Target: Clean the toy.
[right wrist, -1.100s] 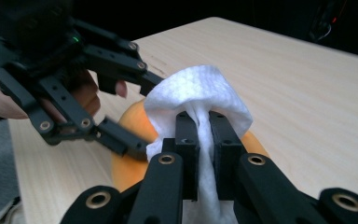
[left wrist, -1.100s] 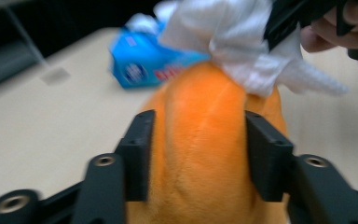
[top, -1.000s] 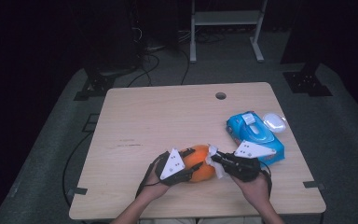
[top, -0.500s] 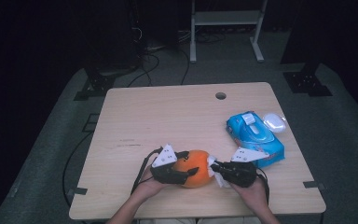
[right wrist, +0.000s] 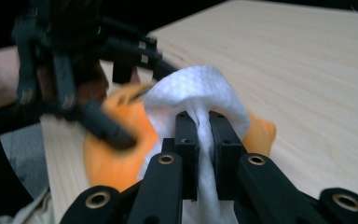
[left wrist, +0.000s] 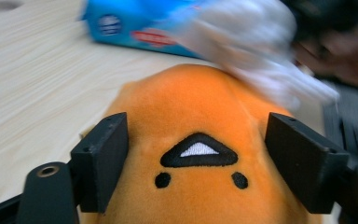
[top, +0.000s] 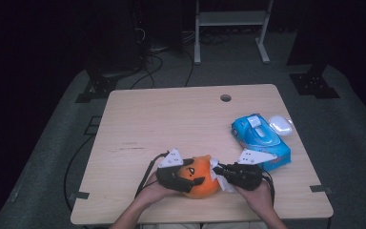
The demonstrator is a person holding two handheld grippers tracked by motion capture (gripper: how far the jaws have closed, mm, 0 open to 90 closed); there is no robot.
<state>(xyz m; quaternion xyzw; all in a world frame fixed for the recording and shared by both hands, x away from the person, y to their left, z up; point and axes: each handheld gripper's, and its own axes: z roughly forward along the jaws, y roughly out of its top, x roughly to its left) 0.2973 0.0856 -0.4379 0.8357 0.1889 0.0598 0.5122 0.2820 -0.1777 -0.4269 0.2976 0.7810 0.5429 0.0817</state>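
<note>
Left hand-held gripper (top: 194, 175) straddles the orange plush toy (top: 201, 177) at the near edge of the desk (top: 171, 119); its jaws have just been opening and now stand apart on either side of the stitched face, toy between them. Right hand-held gripper (top: 220, 170) is clamped narrow on a white wipe (right wrist: 198, 93) against the toy's right side. Blue wipes pack (top: 259, 140) lies far right; its label is blurred, unreadable. Since the earlier frame both hands shifted slightly left.
</note>
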